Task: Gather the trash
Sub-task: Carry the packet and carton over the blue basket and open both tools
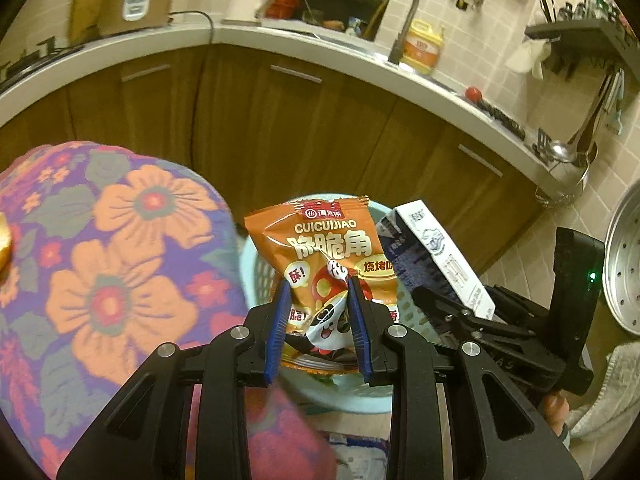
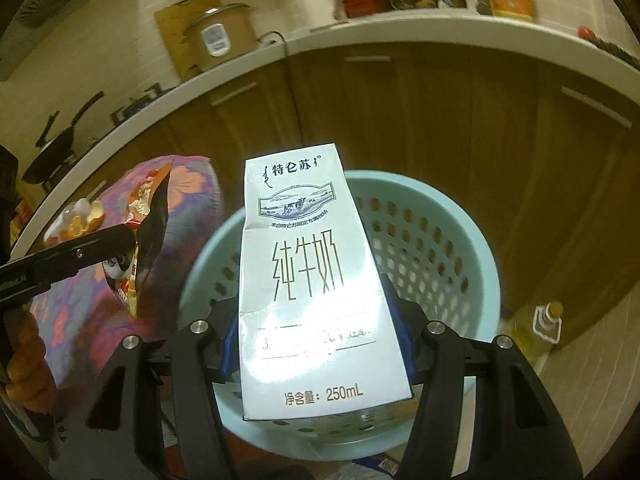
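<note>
My left gripper [image 1: 318, 300] is shut on an orange snack bag [image 1: 328, 252] and holds it above a light blue perforated basket [image 1: 256, 268]. My right gripper [image 2: 316, 320] is shut on a white 250 mL milk carton [image 2: 308, 280], held upright over the same basket [image 2: 432, 240]. In the left wrist view the carton [image 1: 436, 256] and the right gripper [image 1: 480, 320] sit just right of the bag. In the right wrist view the snack bag [image 2: 148, 232] hangs edge-on at the left in the left gripper [image 2: 120, 240].
A table with a flowered cloth [image 1: 112, 264] stands left of the basket. Brown cabinets [image 1: 304, 128] under a white counter [image 1: 280, 36] curve behind. An oil bottle [image 2: 540, 328] stands on the floor at the right. Wrappers [image 1: 360, 456] lie on the floor below.
</note>
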{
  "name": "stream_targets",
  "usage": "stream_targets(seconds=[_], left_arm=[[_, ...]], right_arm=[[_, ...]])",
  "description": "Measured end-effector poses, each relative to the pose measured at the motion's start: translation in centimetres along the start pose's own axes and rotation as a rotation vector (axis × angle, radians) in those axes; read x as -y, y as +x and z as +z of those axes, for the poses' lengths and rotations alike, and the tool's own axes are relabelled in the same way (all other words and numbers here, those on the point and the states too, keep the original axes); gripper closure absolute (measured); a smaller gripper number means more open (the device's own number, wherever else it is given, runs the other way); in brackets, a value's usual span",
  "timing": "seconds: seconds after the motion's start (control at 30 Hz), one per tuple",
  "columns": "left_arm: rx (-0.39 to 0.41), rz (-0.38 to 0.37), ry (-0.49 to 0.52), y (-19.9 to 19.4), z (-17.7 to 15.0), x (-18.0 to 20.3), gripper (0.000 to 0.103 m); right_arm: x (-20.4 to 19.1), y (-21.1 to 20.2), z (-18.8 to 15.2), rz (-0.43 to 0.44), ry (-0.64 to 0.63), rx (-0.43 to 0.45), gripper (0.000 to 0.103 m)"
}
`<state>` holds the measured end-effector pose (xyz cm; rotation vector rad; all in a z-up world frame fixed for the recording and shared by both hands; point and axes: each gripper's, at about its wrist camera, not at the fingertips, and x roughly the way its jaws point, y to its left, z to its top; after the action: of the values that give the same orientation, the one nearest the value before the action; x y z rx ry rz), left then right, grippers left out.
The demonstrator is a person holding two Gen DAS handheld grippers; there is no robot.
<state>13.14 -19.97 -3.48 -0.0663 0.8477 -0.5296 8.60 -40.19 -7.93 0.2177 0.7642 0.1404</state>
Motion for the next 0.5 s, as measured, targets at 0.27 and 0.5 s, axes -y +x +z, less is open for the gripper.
stream_targets(seconds=[0.27,0.5], left_arm=[[-0.051,0.029,0.035,2.7,0.0,1.0,0.071],[-0.043,0.025,0.029,2.8,0.1,0.8,0.054]], right_arm=[[0.8,1.6,-0.1,-0.032,0.048,-0.04,0.046],[1.6,2.4,-0.7,0.001,0.096,-0.083,0.045]])
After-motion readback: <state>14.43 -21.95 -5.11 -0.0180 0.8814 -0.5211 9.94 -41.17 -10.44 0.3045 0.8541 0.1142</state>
